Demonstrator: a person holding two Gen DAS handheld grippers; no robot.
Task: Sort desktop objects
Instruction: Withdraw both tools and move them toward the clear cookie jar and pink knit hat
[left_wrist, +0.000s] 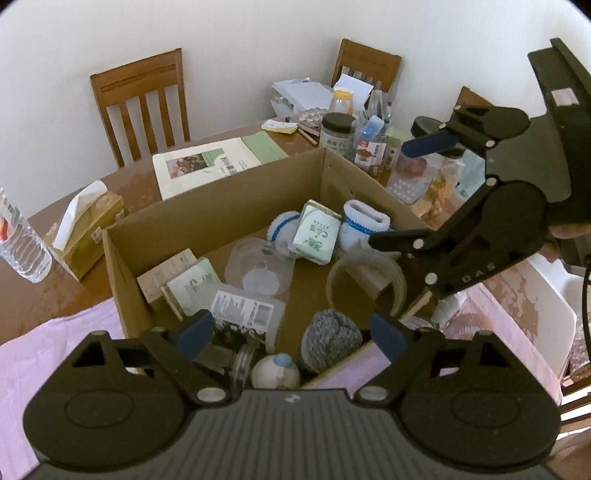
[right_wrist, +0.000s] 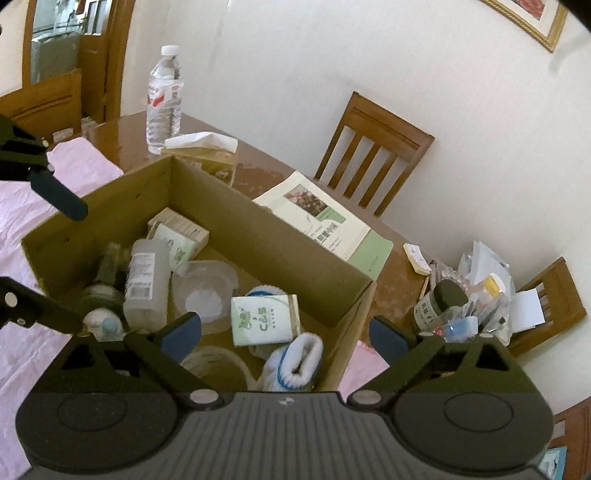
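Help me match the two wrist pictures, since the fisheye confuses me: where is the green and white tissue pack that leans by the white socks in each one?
Left wrist: tissue pack sits at centre, slightly right, in the cardboard box.
Right wrist: it lies at lower centre, just above the white sock.
Shared landmark: the booklet beyond the box.

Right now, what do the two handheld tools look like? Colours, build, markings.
Both match: left tool and right tool have matte black linkage arms with silver pivot pins, blue finger pads and a ribbed dark grey body. From the left wrist view, the right tool shows embossed lettering on one arm, a pale sticker on its housing and a black cable.
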